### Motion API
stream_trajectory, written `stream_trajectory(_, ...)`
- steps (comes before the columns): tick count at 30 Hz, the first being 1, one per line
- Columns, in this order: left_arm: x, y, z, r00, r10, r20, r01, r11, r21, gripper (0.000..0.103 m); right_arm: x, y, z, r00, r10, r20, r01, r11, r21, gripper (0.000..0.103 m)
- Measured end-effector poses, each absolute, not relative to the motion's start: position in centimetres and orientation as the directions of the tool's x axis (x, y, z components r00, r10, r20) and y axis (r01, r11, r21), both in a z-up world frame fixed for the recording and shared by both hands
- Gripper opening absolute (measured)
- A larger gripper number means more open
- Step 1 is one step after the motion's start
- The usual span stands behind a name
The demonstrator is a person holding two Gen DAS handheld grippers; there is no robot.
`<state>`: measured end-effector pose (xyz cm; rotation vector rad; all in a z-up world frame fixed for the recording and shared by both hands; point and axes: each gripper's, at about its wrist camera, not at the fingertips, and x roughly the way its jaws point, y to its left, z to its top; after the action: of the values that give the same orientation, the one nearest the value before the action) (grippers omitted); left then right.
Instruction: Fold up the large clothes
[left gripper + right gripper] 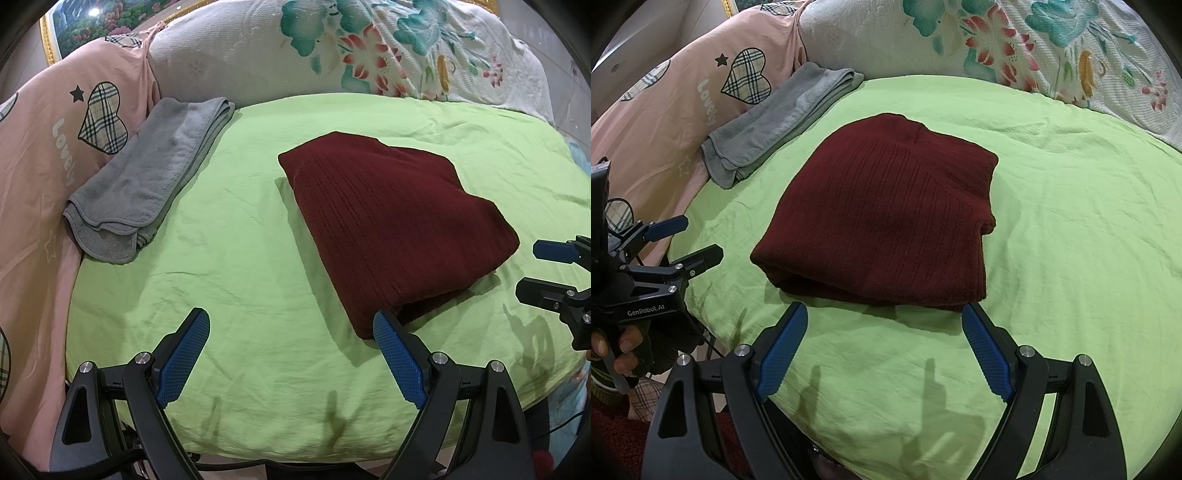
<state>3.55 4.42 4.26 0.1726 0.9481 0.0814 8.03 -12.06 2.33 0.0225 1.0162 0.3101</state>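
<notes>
Sweater (pixel 391 221) lies folded on the green sheet (pixel 240 258); folding looks done. Left gripper (pixel 291 354) and right gripper (pixel 884 350) hover wide open, empty. Next likely means setting it beside the grey towel (pixel 147 177).

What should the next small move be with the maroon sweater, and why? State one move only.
Probably draw both tools back and leave it. The maroon sweater already lies as a compact folded stack on the green sheet, edges roughly squared. The left tool and right tool are open, short of its near edge, holding nothing.
</notes>
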Motion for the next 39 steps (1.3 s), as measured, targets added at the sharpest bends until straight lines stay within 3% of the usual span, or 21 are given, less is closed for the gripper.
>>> stream_trajectory(39,4.8,4.1,4.5,0.597,0.149,-0.788,0.000,0.983,0.185,0.091,9.2,-13.2,2.5,0.495,0.265,-0.827,-0.222,0.959,0.174,0.086)
